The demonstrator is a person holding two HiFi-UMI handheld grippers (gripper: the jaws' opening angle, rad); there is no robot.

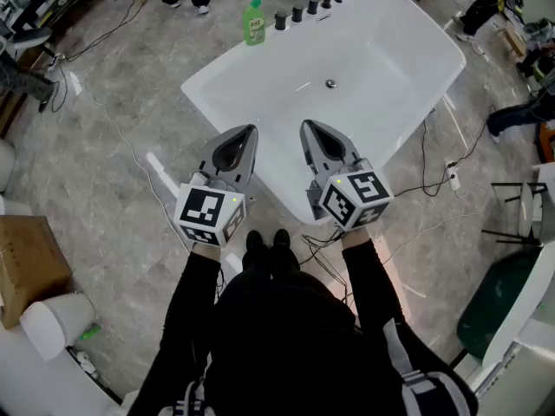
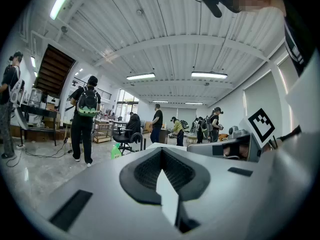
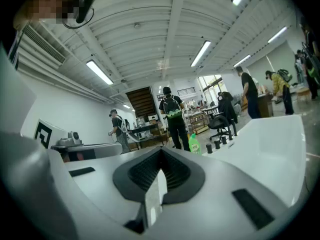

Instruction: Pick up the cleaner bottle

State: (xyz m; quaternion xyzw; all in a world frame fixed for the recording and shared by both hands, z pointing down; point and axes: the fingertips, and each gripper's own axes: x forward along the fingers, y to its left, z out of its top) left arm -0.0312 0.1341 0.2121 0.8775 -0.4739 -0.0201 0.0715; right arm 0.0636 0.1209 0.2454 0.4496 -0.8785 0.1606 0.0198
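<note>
Cleaner bottle: the green cleaner bottle (image 1: 253, 22) stands upright at the far left corner of the bathtub. It seems to sit on the rim itself, though from the head view it could be on the floor just outside.
Bottle in the gripper views: a small green shape, low and left of centre in the left gripper view (image 2: 116, 151). In the right gripper view (image 3: 194, 144) it is just right of centre.
Bathtub: a white bathtub (image 1: 408, 76) set at an angle on the floor, with a metal drain (image 1: 330, 83) in its bottom.
Fittings: a row of black fittings (image 1: 297, 13) on the far rim, just right of the bottle.
Left gripper: the left gripper (image 1: 250, 132) is held level over the tub's near left edge. Its jaws are together with nothing between them, well apart from the bottle.
Right gripper: the right gripper (image 1: 308, 127) is over the tub's near end, beside the left one. It tips slightly down, its jaws closed on nothing.
Marker cubes: one on each gripper, left (image 1: 206, 214) and right (image 1: 354, 198), near the person's sleeves.
Floor: grey marbled floor (image 1: 104, 146) with cables (image 1: 425, 176) trailing beside the tub.
Cardboard box: a cardboard box (image 1: 30, 267) at the left edge.
People: several stand in the hall beyond, one with a green backpack (image 2: 87, 119).
</note>
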